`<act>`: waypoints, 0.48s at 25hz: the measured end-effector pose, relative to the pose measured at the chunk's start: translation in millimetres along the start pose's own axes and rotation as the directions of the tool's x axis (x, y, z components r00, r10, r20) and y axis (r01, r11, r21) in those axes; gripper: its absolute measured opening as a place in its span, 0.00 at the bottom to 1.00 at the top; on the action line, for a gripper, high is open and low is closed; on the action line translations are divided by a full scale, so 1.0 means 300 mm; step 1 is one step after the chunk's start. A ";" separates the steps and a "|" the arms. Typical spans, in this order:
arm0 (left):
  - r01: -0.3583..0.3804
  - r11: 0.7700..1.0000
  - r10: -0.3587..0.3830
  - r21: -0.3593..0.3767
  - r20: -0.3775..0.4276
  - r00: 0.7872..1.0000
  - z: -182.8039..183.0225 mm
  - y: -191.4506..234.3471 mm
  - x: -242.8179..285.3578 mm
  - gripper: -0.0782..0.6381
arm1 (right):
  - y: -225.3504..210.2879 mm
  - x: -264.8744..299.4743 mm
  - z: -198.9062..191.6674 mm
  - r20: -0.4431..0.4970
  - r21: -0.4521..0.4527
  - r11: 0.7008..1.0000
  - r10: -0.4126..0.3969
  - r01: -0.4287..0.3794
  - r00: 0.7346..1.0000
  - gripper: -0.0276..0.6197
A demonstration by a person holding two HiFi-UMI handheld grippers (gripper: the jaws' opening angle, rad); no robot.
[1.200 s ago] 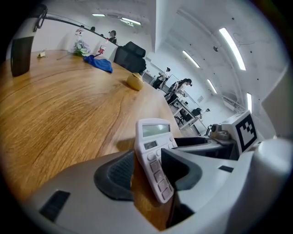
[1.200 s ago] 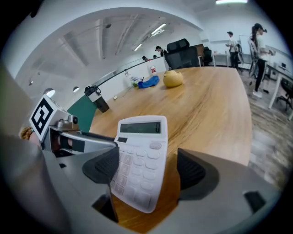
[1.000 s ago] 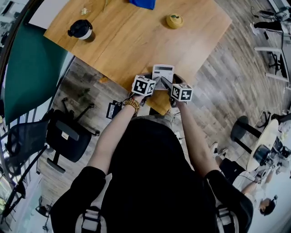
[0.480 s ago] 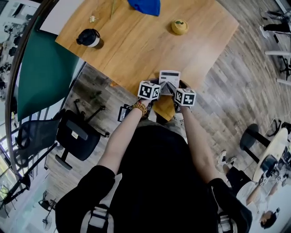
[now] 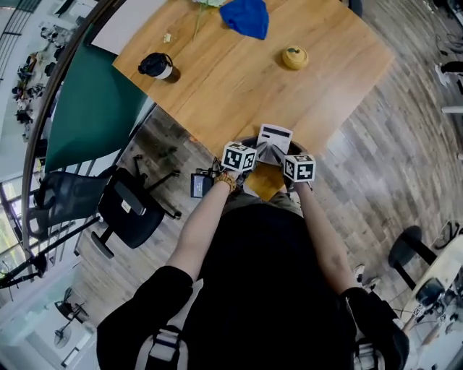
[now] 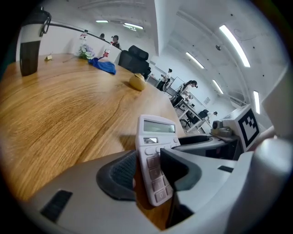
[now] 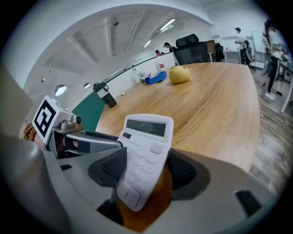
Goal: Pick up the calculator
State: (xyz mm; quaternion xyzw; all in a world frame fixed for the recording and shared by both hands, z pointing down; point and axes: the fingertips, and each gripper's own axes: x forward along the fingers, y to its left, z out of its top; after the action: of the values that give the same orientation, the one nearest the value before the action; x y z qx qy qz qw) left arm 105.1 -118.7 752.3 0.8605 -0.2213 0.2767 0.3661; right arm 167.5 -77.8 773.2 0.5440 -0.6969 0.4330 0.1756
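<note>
The white calculator (image 5: 275, 135) is tilted up at the near corner of the wooden table (image 5: 239, 79), between both grippers. My left gripper (image 5: 257, 150) comes from the left. In the left gripper view its pads (image 6: 121, 171) sit on either side of the calculator (image 6: 155, 155), and its jaws have just been opening slightly. My right gripper (image 5: 281, 153) comes from the right. Its jaws have just been closing, and in the right gripper view the calculator (image 7: 144, 151) leans across between the pads (image 7: 181, 171), its display facing up.
On the table stand a black cup (image 5: 159, 66), a blue cloth (image 5: 246, 16) and a yellow round object (image 5: 294, 56). An orange-brown surface (image 5: 264, 181) lies under the grippers. A black office chair (image 5: 126, 209) and a green panel (image 5: 94, 108) are on the left.
The head view has shifted, so the table sits higher and further right in the picture. Both grippers stay at the table's near corner with the calculator between them.
</note>
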 end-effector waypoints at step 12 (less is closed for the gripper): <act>-0.058 0.998 0.057 0.016 0.068 0.996 0.024 -0.022 0.007 0.34 | -0.005 -0.021 0.045 -0.003 0.076 0.996 0.054 -0.053 0.999 0.55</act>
State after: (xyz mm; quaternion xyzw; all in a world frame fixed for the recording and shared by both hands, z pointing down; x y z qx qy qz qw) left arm 112.8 -120.2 746.1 0.8659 -0.2557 0.2598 0.3425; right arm 174.2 -84.7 761.7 0.5304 -0.6937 0.4652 0.1449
